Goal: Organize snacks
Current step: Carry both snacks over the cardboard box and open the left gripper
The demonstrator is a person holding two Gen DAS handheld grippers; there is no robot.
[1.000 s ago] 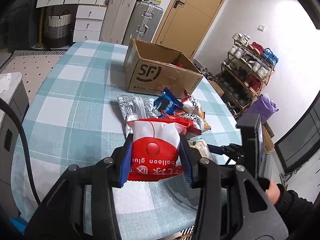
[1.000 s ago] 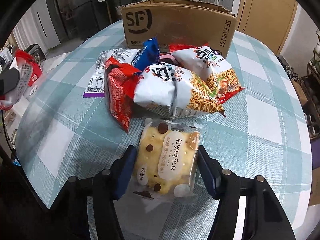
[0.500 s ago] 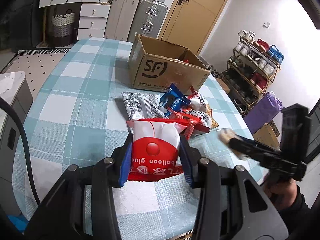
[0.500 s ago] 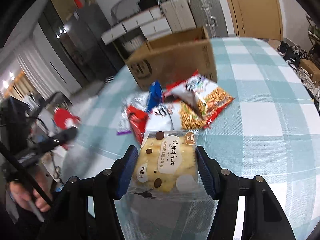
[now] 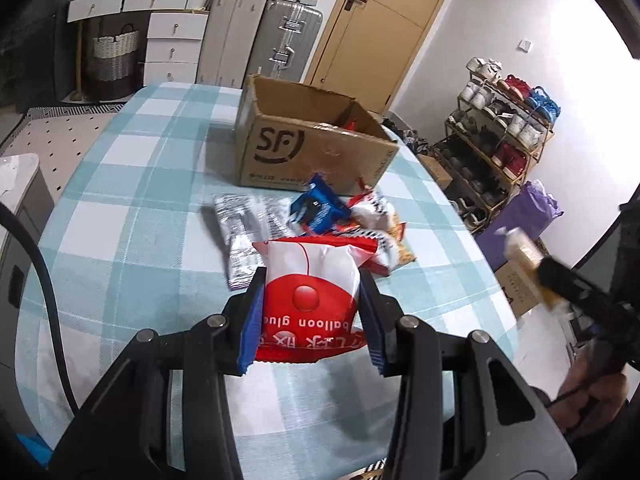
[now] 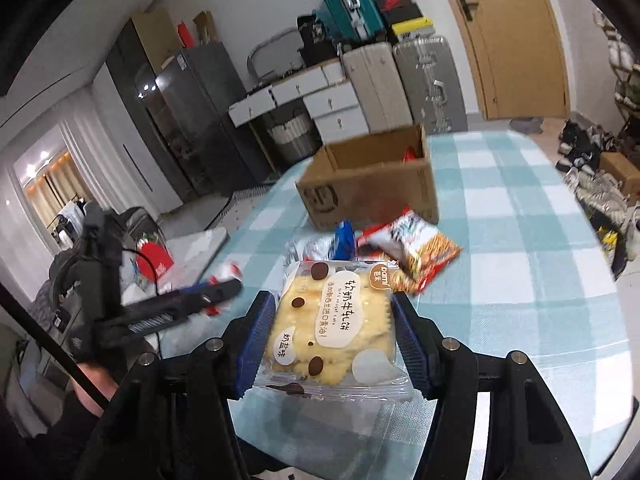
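Observation:
My left gripper (image 5: 311,280) is shut on a red-and-white "balloon glue" packet (image 5: 308,300), held above the checked tablecloth (image 5: 140,220). Beyond it lies a pile of snack bags (image 5: 320,216), and behind that an open SF cardboard box (image 5: 312,148). My right gripper (image 6: 332,304) is shut on a yellow cracker packet (image 6: 332,320), lifted clear of the table. From there the snack pile (image 6: 404,244) and the box (image 6: 372,184) lie ahead. The right gripper (image 5: 560,280) shows blurred at the left wrist view's right edge. The left gripper (image 6: 216,292) shows at the right wrist view's left.
A shoe rack (image 5: 500,128) and a purple bag (image 5: 524,212) stand right of the table. Suitcases (image 5: 288,40), white drawers (image 5: 172,48) and a door (image 5: 372,20) line the far wall. A white cabinet (image 6: 196,248) sits off the table's left side.
The right gripper has risen off the table with the cracker packet and tilted up toward the room. The left gripper has drifted slightly toward the box, still gripping its packet.

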